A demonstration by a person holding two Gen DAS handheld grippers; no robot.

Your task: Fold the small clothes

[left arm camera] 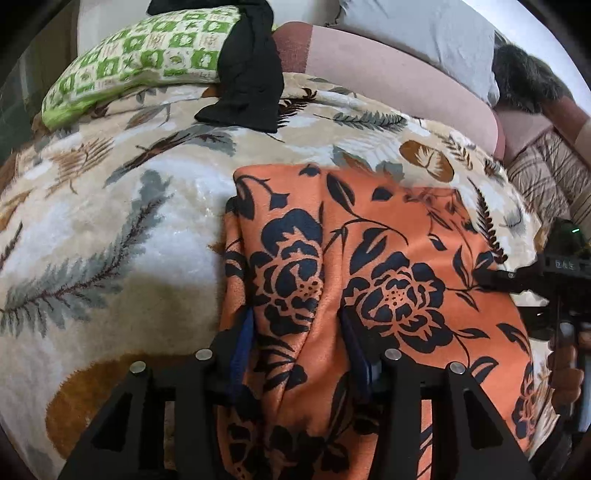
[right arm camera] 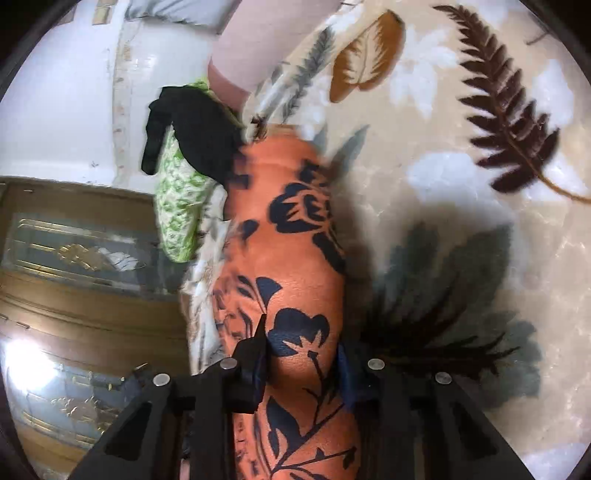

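Orange floral cloth [left arm camera: 373,258] on leaf-print blanket [left arm camera: 122,229]; pillows [left arm camera: 413,33] behind.

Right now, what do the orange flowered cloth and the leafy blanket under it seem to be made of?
The orange flowered cloth looks like a thin, smooth woven fabric with a slight sheen, maybe rayon or polyester: it bunches into soft folds between the tongs. The leafy blanket looks like thick plush fleece: its pile is fuzzy and shiny, with blurred print edges.
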